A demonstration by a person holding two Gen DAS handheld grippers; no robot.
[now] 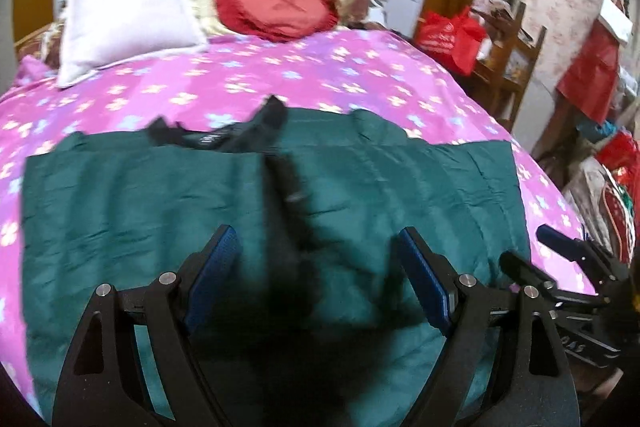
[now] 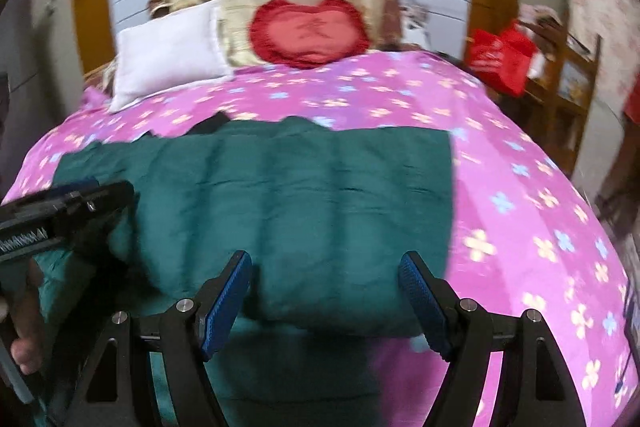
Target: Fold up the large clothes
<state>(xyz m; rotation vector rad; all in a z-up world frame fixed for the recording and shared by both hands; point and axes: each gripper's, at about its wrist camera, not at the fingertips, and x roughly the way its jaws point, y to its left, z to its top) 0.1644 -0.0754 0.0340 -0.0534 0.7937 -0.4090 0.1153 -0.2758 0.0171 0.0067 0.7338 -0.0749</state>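
Spreading flat on the pink flowered bedspread [image 1: 320, 75], the dark green quilted garment [image 2: 300, 195] is best regripped evenly; both grippers' fingers [image 1: 218, 279] are held apart, empty.

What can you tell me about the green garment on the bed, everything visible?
The green garment is a large dark teal piece, apparently thin, smooth, lightly creased fabric. It lies spread roughly flat as a wide rectangle on the pink flowered bedspread, well short of the pillows. A black collar or lining shows at its far edge, and a dark strip runs down its middle in the left view. The near edge looks rolled or doubled over in the right view. Neither gripper's pads press on it; both stand open above it.
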